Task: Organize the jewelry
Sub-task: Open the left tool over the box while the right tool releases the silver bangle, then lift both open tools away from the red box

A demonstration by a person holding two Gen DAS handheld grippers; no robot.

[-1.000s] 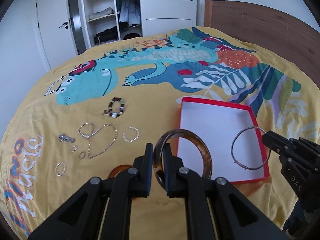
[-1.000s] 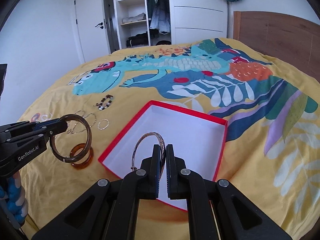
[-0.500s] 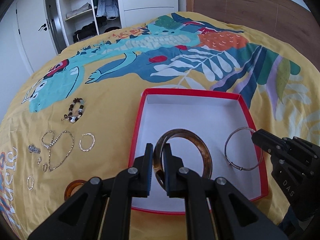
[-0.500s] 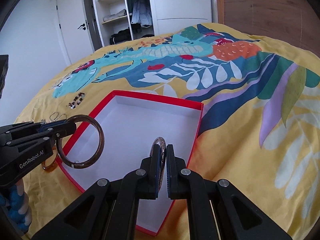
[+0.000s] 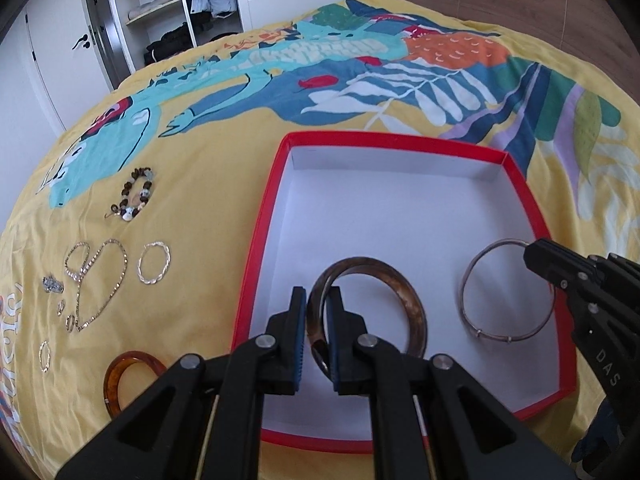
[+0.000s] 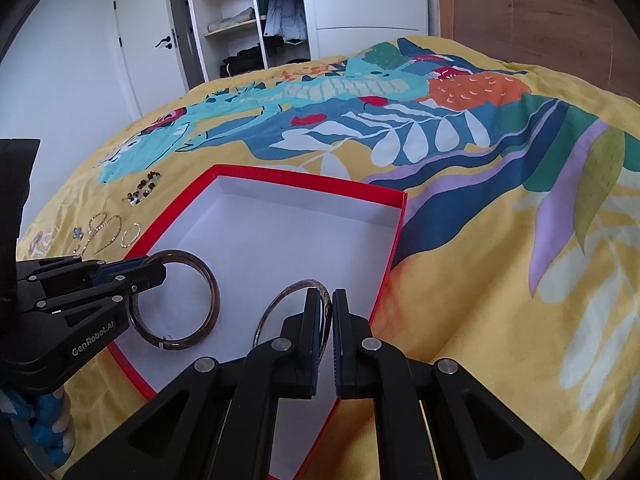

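Observation:
A red box (image 5: pixel 520 178) with a white inside lies on the yellow bedspread; it also shows in the right wrist view (image 6: pixel 384 256). My left gripper (image 5: pixel 317 300) is shut on a brown tortoiseshell bangle (image 5: pixel 400 284) held over the box's near part; the bangle also shows in the right wrist view (image 6: pixel 210 286). My right gripper (image 6: pixel 327 300) is shut on a thin silver bangle (image 6: pixel 276 304), also over the box; in the left wrist view this bangle (image 5: pixel 472 272) hangs at the box's right side.
Left of the box on the bedspread lie a beaded bracelet (image 5: pixel 136 196), a chain necklace (image 5: pixel 100 280), a twisted silver ring bracelet (image 5: pixel 154 262), small earrings (image 5: pixel 45 356) and an amber bangle (image 5: pixel 120 376). A wooden headboard (image 6: pixel 540 24) and a wardrobe (image 6: pixel 248 20) stand beyond.
Both grippers have moved forward and lower over the box, each still holding its bangle. The box fills more of both views.

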